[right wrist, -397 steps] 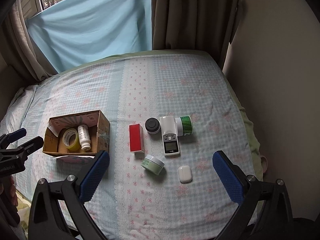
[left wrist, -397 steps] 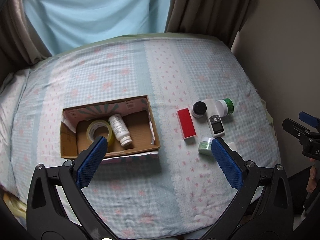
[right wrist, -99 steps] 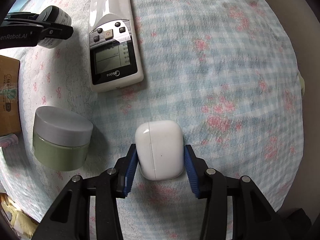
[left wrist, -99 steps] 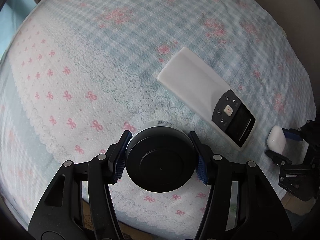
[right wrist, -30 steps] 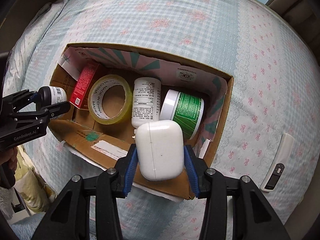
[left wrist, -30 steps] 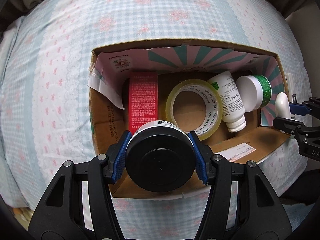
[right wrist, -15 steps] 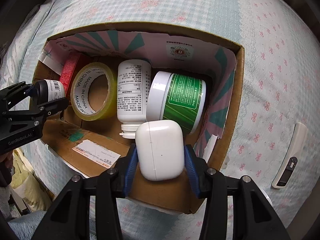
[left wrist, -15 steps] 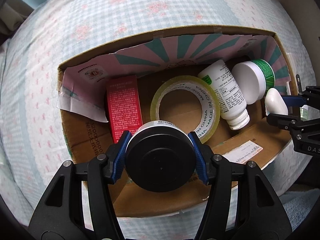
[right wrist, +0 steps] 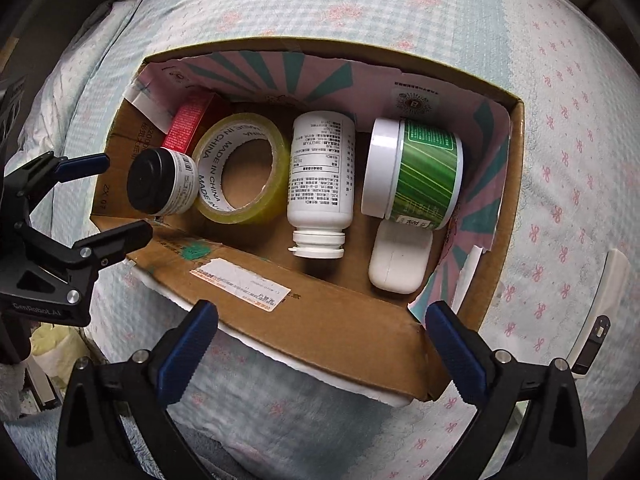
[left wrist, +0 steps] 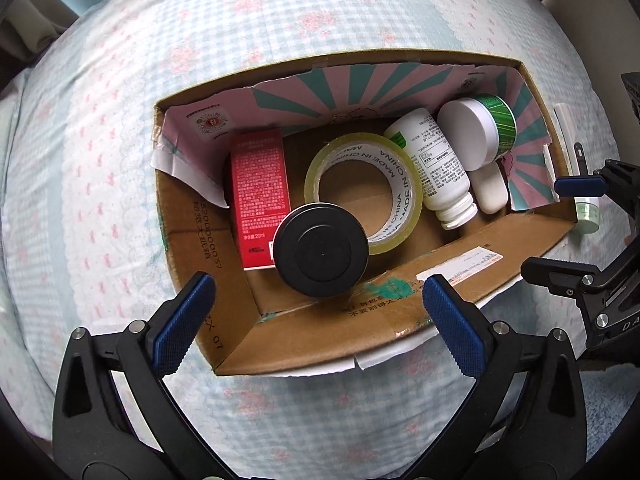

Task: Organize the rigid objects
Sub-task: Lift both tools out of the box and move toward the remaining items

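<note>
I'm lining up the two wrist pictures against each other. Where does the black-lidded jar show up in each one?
Left wrist: the black-lidded jar sits low and centre, in the cardboard box, overlapping the red carton.
Right wrist: the jar is at the box's far left end.
Shared landmark: the tape roll, right beside the jar in both.

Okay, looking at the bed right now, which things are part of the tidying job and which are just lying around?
Part of the job:
cardboard box
black-lidded jar
white earbud case
tape roll
white bottle
green-labelled jar
red box
remote
small green jar

Just there:
bedsheet
curtain
</note>
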